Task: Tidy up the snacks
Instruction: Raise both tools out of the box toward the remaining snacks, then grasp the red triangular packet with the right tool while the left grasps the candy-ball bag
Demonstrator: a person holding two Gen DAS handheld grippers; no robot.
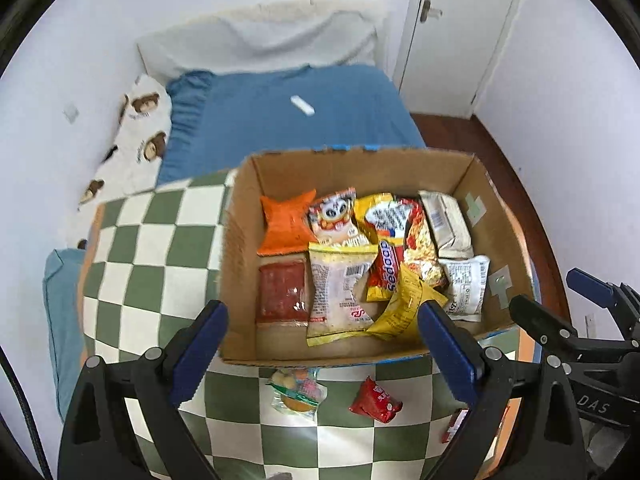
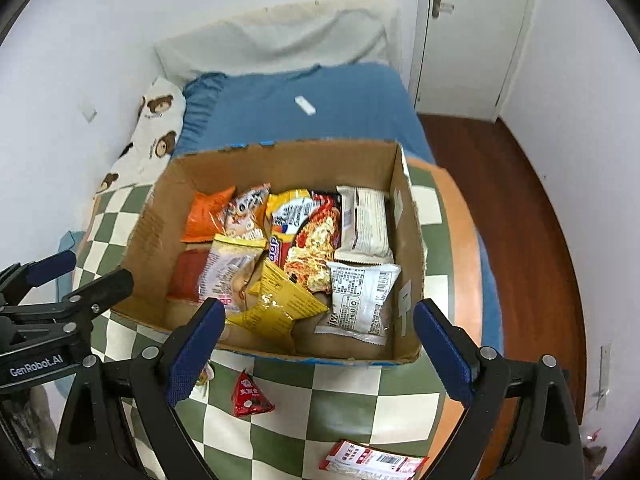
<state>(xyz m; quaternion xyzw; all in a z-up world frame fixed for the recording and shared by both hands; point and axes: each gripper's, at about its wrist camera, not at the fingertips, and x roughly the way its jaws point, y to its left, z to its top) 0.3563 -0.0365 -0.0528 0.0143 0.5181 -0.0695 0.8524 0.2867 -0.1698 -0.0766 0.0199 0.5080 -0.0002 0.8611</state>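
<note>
An open cardboard box (image 1: 240,240) (image 2: 412,240) sits on a green and white checkered cloth (image 1: 160,240) (image 2: 360,392). It holds several snack packets: orange (image 1: 286,224), red (image 1: 282,294), yellow (image 1: 404,308) (image 2: 280,304), white (image 1: 466,290) (image 2: 362,300). In front of the box lie a small red packet (image 1: 376,400) (image 2: 250,398), a clear colourful packet (image 1: 298,394) and a red and white packet (image 2: 372,462). My left gripper (image 1: 322,354) is open and empty before the box. My right gripper (image 2: 316,354) is open and empty, also seen in the left wrist view (image 1: 560,300).
A bed with a blue sheet (image 1: 288,120) (image 2: 320,100) lies behind the box, with a bear-print pillow (image 1: 136,140) at left and a small white object (image 1: 303,105) on it. A white door (image 1: 460,20) and wooden floor (image 2: 520,220) are to the right.
</note>
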